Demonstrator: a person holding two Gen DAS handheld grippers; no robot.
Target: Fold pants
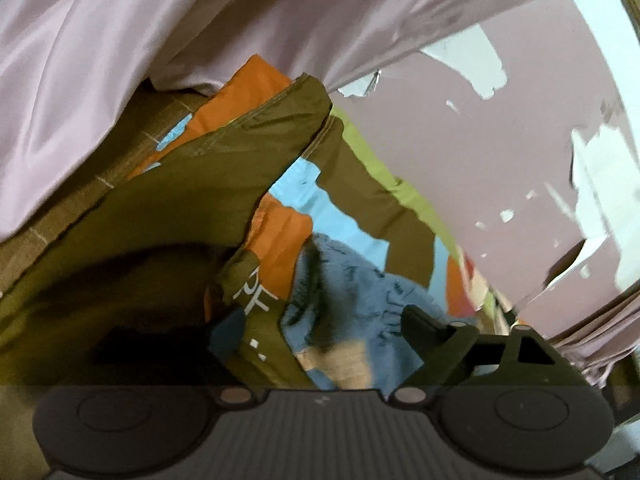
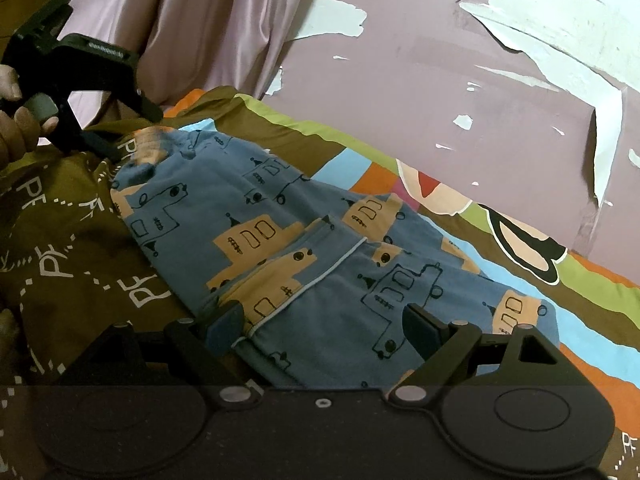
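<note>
Left wrist view: my left hand-held gripper (image 1: 320,344) is down at the far end of the blue pants (image 1: 360,292). Only one finger shows, the other is lost in shadow and bedspread (image 1: 168,200) folds — I cannot tell whether it has cloth.

Right wrist view: my right hand-held gripper (image 2: 320,328) has its fingers spread apart, straddling the near end of the pants (image 2: 320,240), gripping nothing. The pants lie lengthwise on the bedspread (image 2: 72,240), apparently one leg over the other. I judge the lengthwise fold done — the end-to-end fold remains.
</note>
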